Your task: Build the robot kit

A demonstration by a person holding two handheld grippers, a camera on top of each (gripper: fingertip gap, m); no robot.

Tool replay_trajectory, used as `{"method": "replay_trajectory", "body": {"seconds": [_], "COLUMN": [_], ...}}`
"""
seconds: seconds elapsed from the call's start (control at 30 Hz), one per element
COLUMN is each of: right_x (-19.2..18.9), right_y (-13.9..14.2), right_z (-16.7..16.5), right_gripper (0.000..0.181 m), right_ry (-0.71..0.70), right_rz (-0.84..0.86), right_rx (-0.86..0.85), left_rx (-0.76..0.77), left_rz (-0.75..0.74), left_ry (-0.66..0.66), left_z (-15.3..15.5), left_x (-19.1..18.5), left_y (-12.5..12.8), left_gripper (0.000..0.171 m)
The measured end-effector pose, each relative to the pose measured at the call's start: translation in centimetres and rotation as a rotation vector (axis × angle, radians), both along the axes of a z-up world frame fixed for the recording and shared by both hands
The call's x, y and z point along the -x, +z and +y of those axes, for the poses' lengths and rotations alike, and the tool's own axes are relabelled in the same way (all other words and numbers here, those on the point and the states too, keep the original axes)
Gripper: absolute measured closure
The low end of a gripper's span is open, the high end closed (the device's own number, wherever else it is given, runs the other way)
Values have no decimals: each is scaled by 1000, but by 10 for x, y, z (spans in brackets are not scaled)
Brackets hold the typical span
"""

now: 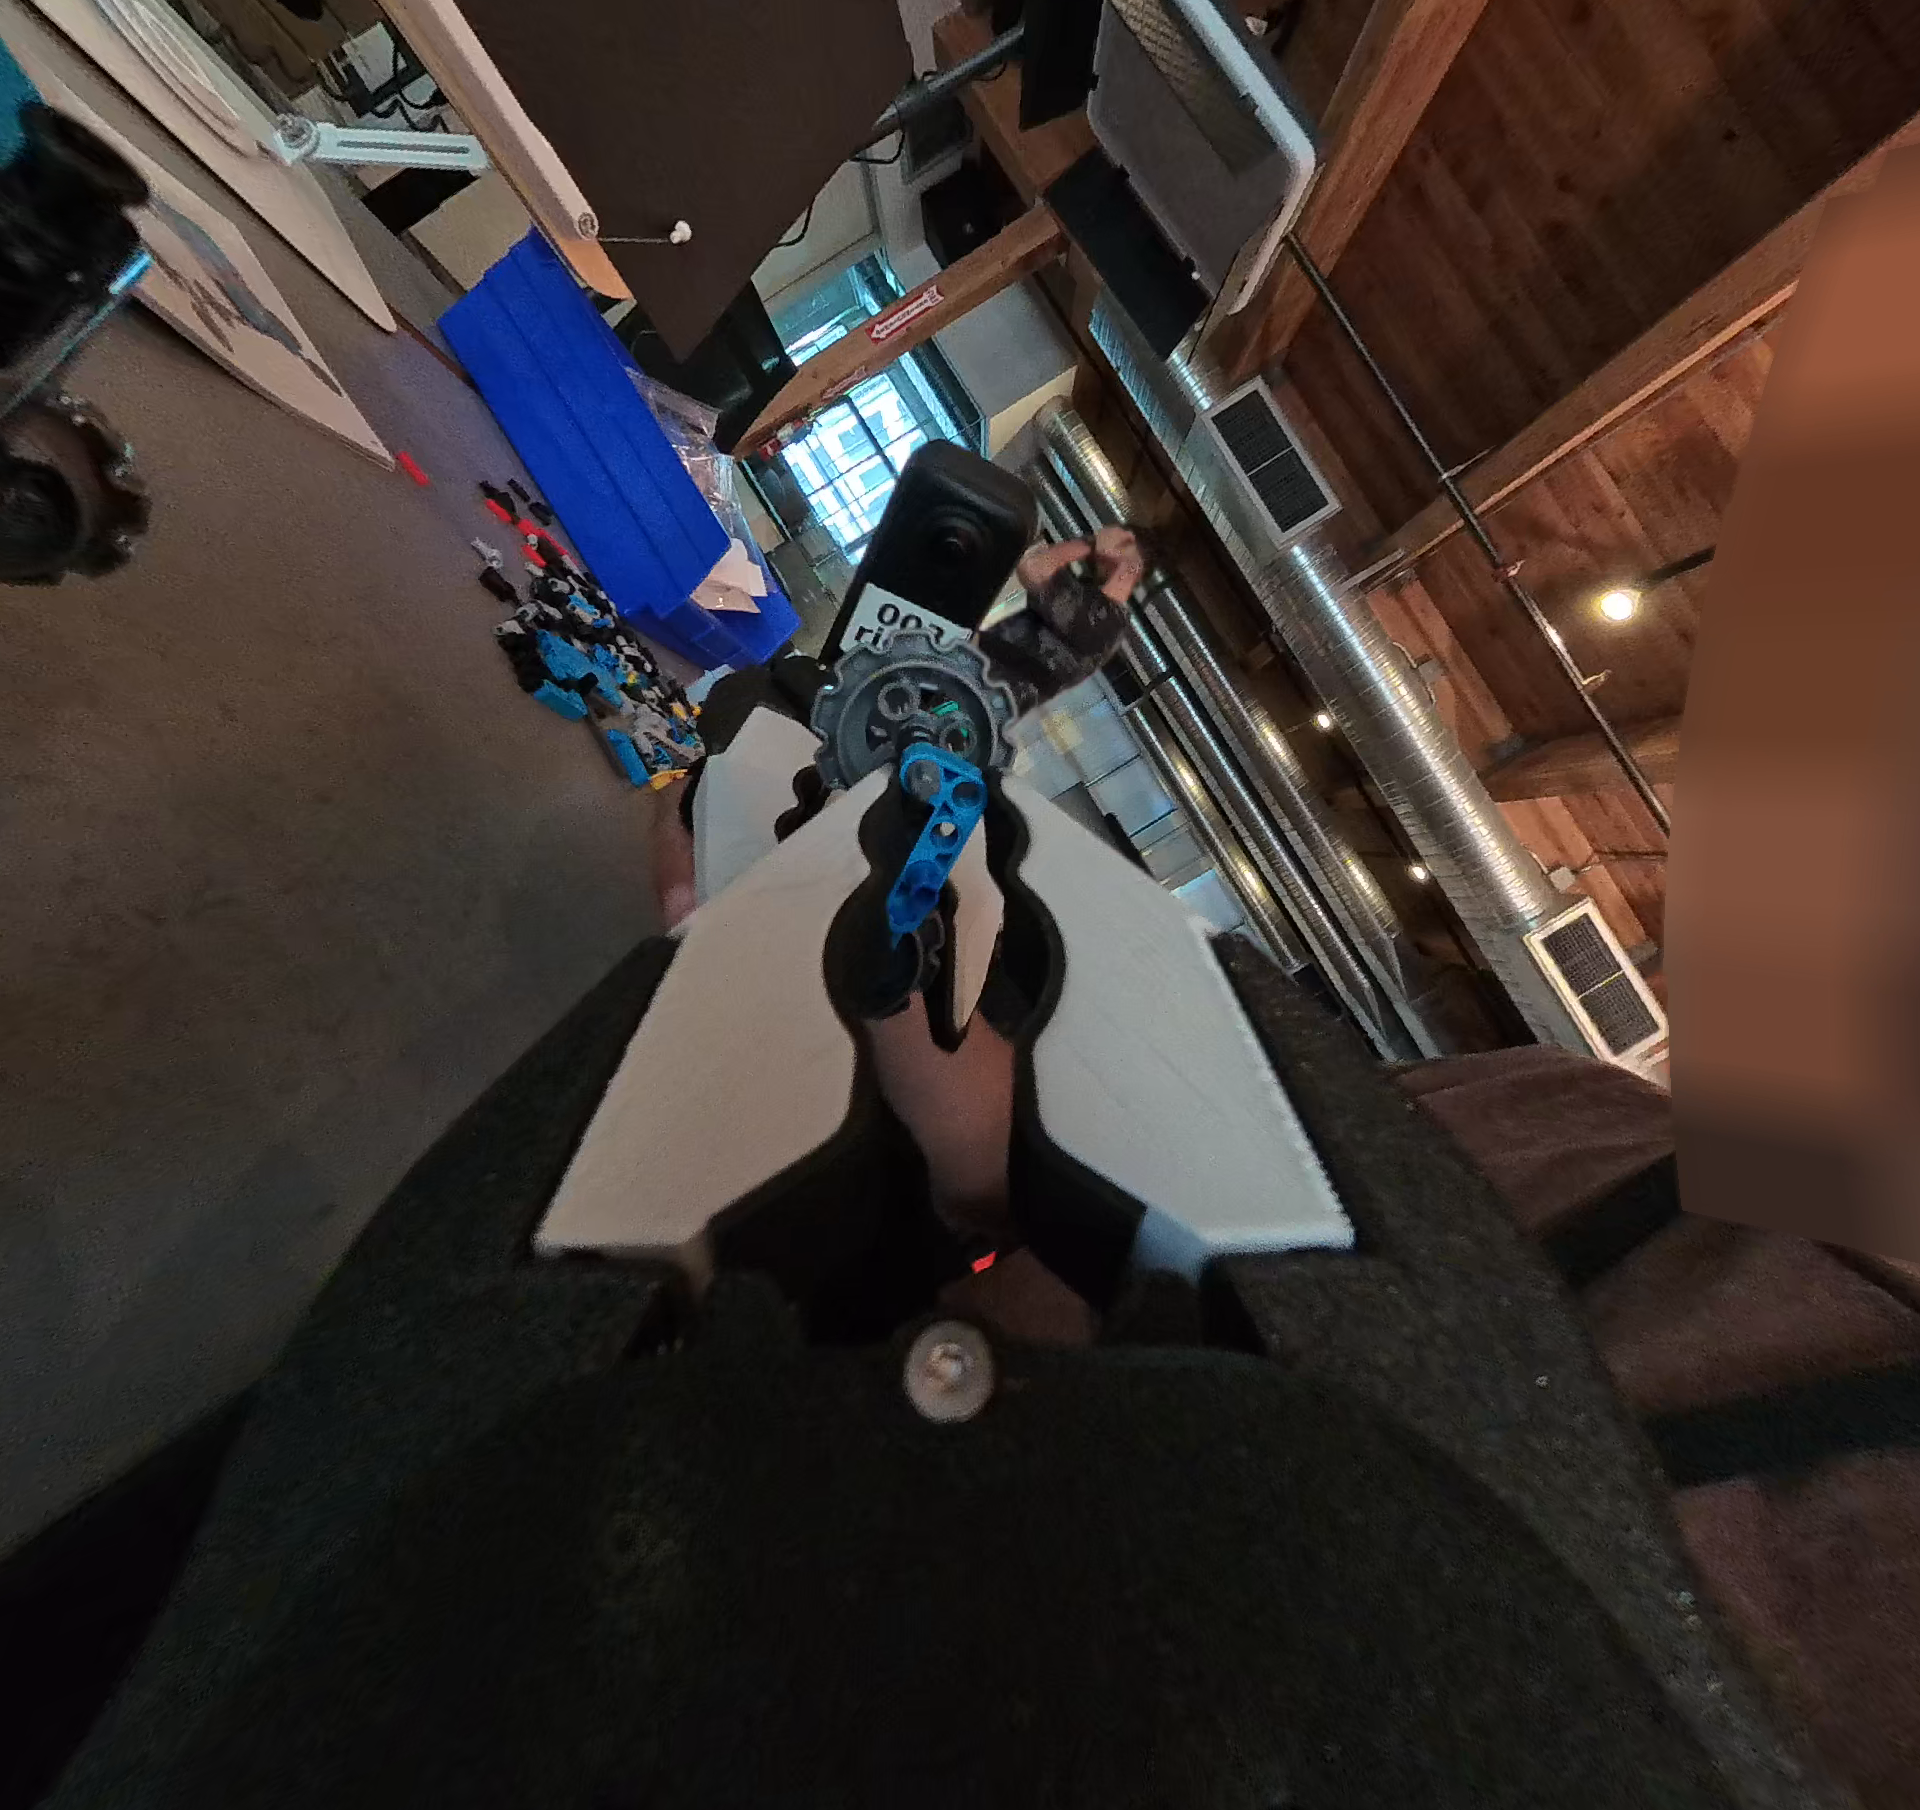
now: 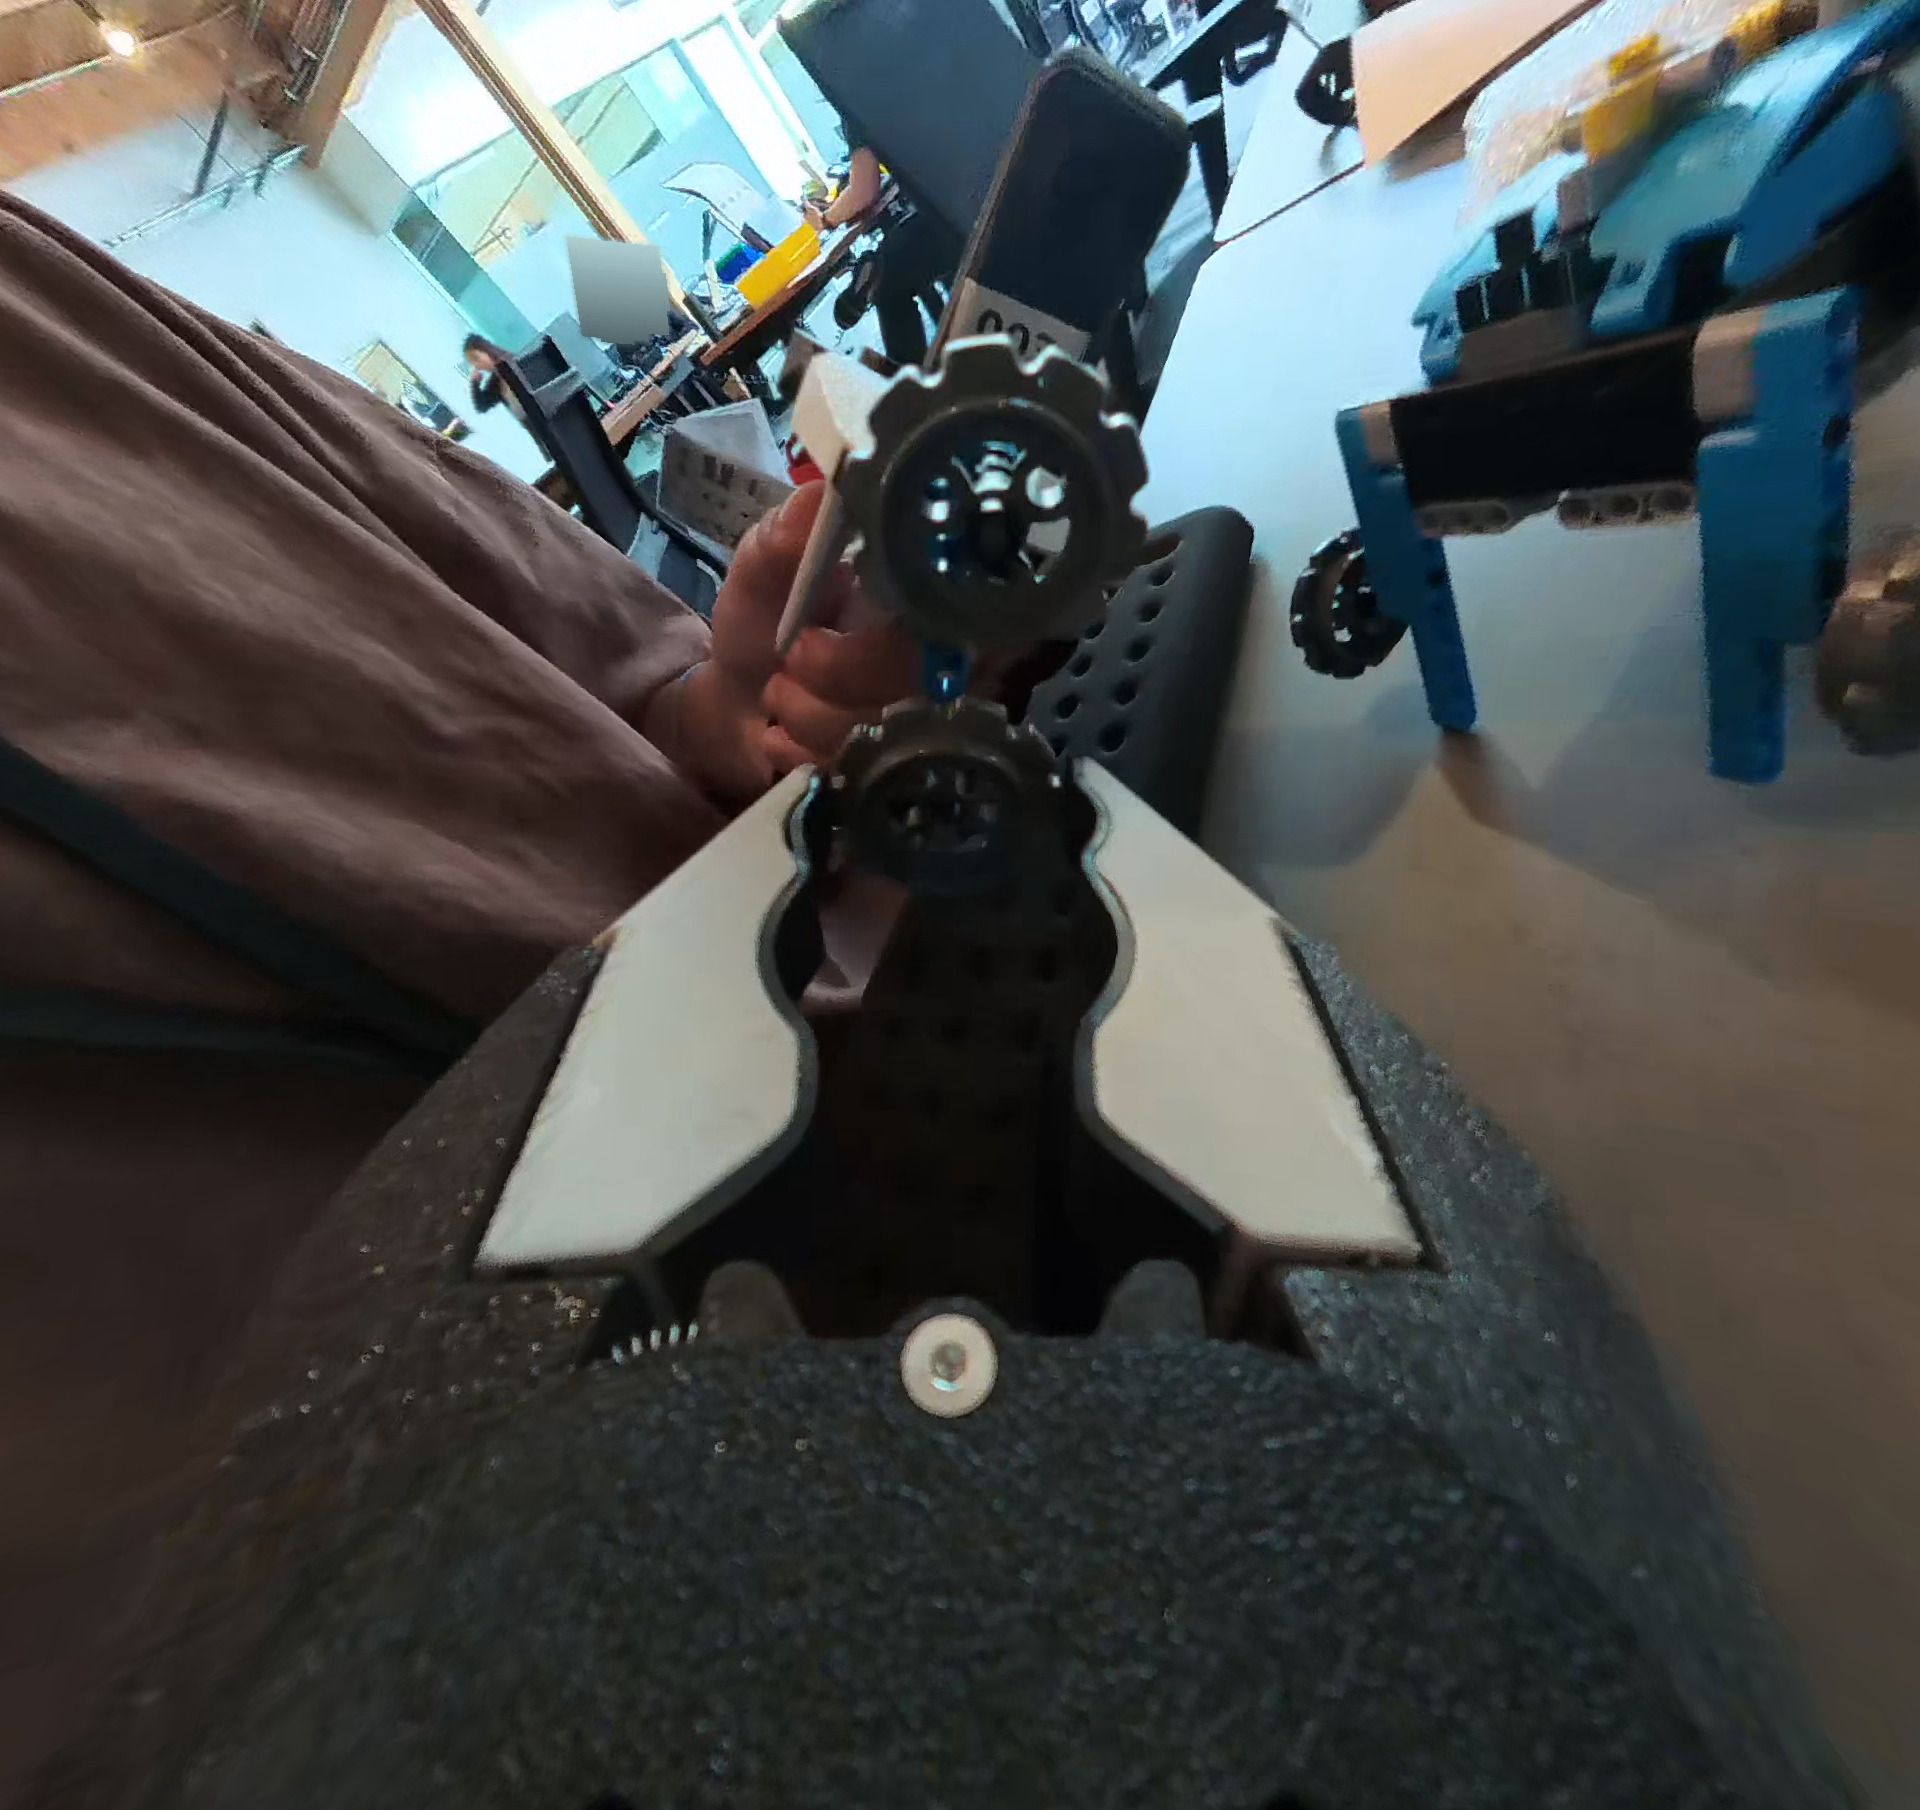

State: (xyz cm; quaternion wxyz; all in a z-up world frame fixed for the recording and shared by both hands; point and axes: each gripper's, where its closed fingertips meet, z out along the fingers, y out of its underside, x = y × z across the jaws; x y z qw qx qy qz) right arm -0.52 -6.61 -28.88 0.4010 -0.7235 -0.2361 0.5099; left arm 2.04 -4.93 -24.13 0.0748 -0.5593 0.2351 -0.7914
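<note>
A small assembly is held between both grippers: a blue beam with holes (image 1: 935,846) that carries a grey toothed gear at each end. My left gripper (image 1: 940,856) is shut on the blue beam, with the far gear (image 1: 909,711) just past its fingertips. My right gripper (image 2: 951,804) is shut on the near gear (image 2: 951,815). The blue beam (image 2: 945,664) rises from it to the second gear (image 2: 997,503). Each gripper faces the other: the right one's camera body (image 1: 945,534) and the left one's white finger (image 2: 831,451) show beyond the gears.
A pile of blue, black and red building parts (image 1: 592,648) lies on the grey surface beside blue bins (image 1: 603,451). A blue built model with black wheels (image 2: 1662,389) stands on the table at right. A black perforated chair (image 2: 1132,659) and a brown sleeve (image 2: 260,617) are close by.
</note>
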Motion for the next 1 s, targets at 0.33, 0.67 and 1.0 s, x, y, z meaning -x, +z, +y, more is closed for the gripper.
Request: {"method": "replay_trajectory", "body": {"seconds": [0.33, 0.67, 1.0], "right_x": [-15, -23, -45], "right_y": [13, 41, 24], "right_z": [2, 27, 34], "right_gripper": [130, 114, 157], "right_ry": [-24, -296, -424], "right_rz": [86, 102, -26], "right_rx": [4, -129, -71], "left_rx": [-117, -860, -1358], "left_rz": [13, 308, 415], "left_ry": [-15, 299, 431], "left_z": [-4, 11, 6], "left_x": [2, -10, -26], "left_y": [-1, -29, -37], "left_gripper": [159, 158, 158]}}
